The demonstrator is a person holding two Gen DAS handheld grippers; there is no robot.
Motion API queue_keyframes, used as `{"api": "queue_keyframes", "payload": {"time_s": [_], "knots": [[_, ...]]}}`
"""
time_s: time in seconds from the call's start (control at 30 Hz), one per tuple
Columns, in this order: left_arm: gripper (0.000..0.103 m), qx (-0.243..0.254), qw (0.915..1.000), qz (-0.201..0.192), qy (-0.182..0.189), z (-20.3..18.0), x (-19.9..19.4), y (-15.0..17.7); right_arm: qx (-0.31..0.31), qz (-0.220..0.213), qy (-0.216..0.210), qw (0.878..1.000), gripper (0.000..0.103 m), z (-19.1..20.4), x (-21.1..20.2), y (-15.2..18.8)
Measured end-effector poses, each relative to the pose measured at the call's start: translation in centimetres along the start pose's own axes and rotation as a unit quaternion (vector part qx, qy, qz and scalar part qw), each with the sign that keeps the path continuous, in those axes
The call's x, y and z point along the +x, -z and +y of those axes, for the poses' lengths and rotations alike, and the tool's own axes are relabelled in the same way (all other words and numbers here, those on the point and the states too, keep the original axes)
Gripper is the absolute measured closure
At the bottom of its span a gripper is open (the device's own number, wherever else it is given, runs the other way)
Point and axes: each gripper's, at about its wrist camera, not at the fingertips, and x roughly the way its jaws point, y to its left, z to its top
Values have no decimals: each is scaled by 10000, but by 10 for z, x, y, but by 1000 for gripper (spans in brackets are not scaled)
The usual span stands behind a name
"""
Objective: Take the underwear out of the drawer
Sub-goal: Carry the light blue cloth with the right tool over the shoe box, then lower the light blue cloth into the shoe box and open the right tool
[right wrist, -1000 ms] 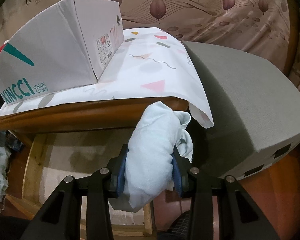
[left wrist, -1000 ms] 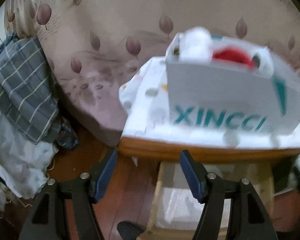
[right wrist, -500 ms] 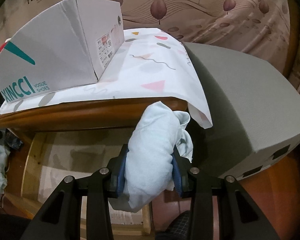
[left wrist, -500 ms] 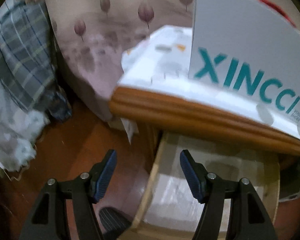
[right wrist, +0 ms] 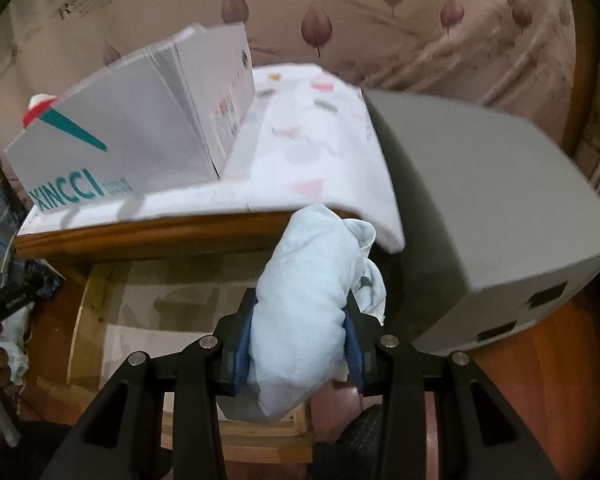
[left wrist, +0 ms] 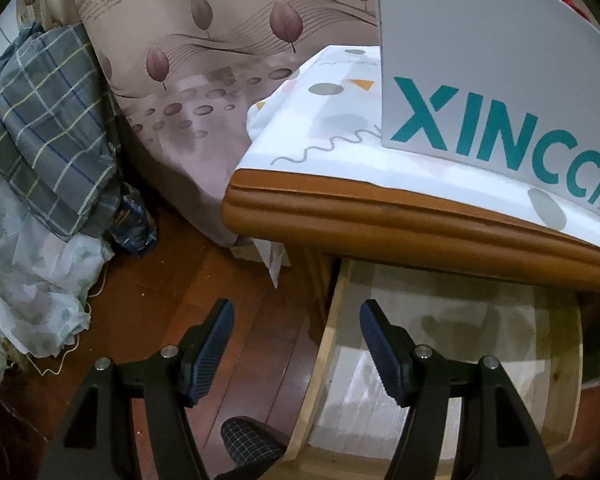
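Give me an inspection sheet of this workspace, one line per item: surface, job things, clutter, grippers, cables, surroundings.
Surface: wooden nightstand top under a patterned white cloth.
Job's things: drawer open, nothing seen on the part of its lined floor in view; pale blue underwear bundled in the right gripper.
Clutter: XINCCI shoe box on the cloth; grey box beside the nightstand.
Grippers: left gripper open, empty; right gripper shut on the underwear.
Cables: thin cord on the floor.
Surroundings: leaf-print curtain, plaid bedding, wood floor.
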Motion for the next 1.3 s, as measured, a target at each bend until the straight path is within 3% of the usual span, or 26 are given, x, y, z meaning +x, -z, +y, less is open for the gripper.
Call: {"api": "queue_keyframes", "payload": {"time_s": [0.33,0.7,1.3], "knots": [[36,-161,9998,151,13,10,5,-1,-490,-469,61,9977,67,13,-51,-46],[36,-280,9993,234,-6,16,10,-4,-700,-828,-230,9938,67,42,-72,-106],[36,-269,9995,190,35,16,7,-5,-1093,-782,-365,9903,67,101,-48,-174]]}}
